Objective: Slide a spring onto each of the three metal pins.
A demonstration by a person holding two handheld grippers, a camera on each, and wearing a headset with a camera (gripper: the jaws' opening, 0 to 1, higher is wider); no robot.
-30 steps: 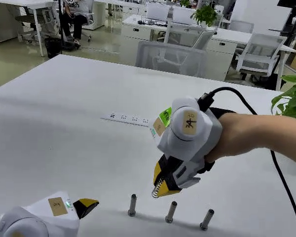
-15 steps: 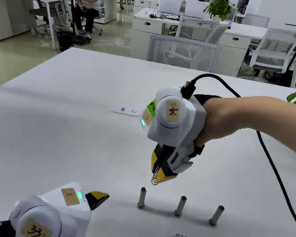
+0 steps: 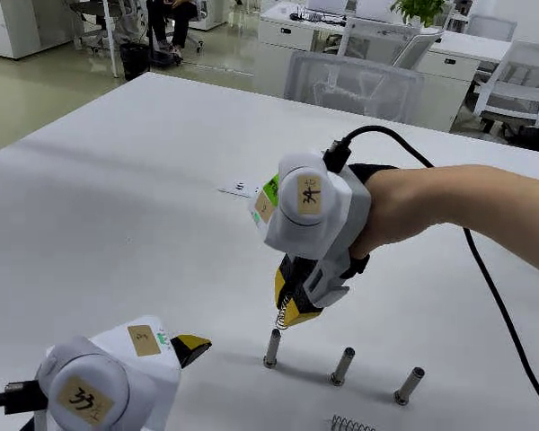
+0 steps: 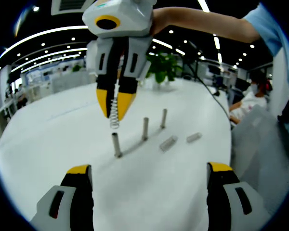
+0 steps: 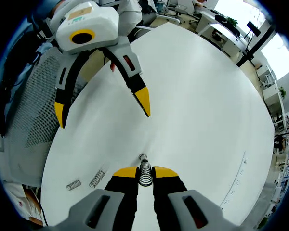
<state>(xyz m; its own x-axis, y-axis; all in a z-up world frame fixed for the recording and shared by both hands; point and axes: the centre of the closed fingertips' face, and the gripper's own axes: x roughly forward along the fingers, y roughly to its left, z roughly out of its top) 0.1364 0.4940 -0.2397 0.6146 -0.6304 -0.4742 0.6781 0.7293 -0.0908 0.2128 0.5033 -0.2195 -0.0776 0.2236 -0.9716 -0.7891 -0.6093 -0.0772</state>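
A small coil spring [image 3: 281, 316] hangs upright, clamped between the yellow tips of my right gripper [image 3: 292, 314]. Its lower end is just above the top of the first pin [image 3: 272, 347] and not yet on it. In the right gripper view, the top of that pin shows just beyond the pinched spring.

The first pin stands upright on the white table [image 3: 117, 197]. The second pin [image 3: 342, 365] and third pin [image 3: 409, 384] stand in a row leading away from it to the right in the head view. All three are bare. Two loose springs [image 4: 168, 143] lie flat on the table near the far end of that row, on the side away from my right gripper.

My left gripper [image 4: 149, 168] hovers low over the table, near the first pin on the side closest to me. Its jaws are spread wide apart and hold nothing.

The tabletop is plain, matte and broad. A white power strip [image 3: 238, 189] lies flat on it, well beyond the first pin. A black cable [image 3: 485, 269] runs from the back of my right gripper past my bare forearm [image 3: 458, 206] and across the table.

Beyond the table's far edge is an open office with grey mesh chairs [image 3: 355, 85], white desks and a pale glossy floor. The left gripper view shows a green plant [image 4: 161, 67] and rows of ceiling lights [image 4: 53, 50].
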